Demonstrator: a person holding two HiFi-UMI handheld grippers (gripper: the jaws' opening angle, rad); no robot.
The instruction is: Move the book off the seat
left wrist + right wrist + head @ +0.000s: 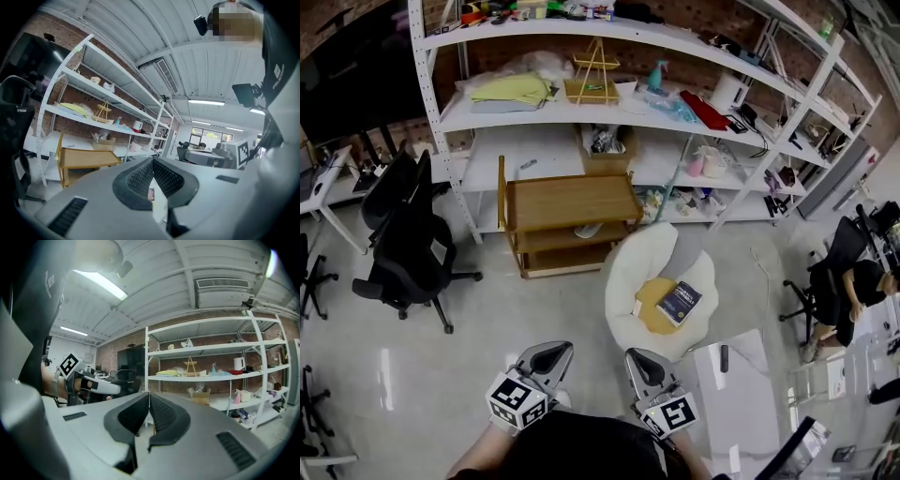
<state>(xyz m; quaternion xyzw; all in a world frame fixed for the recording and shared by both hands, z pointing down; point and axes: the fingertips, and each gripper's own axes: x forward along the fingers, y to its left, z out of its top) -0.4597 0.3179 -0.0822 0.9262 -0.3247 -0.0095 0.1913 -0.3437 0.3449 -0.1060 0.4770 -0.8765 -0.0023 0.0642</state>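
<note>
Left tool (553, 351) and right tool (639, 358) closed, empty; one book (679, 302) on one seat (630, 267), perhaps cushioned.

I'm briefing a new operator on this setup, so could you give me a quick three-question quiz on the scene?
1. True or false: the book lies on the floor.
2. Which gripper holds the book? A) left gripper B) right gripper C) neither
3. Fill in: the cushion under the book is ____.
Key: 1 false, it lies on the white seat. 2 C, both grippers are shut and well short of the book. 3 yellow.
</note>
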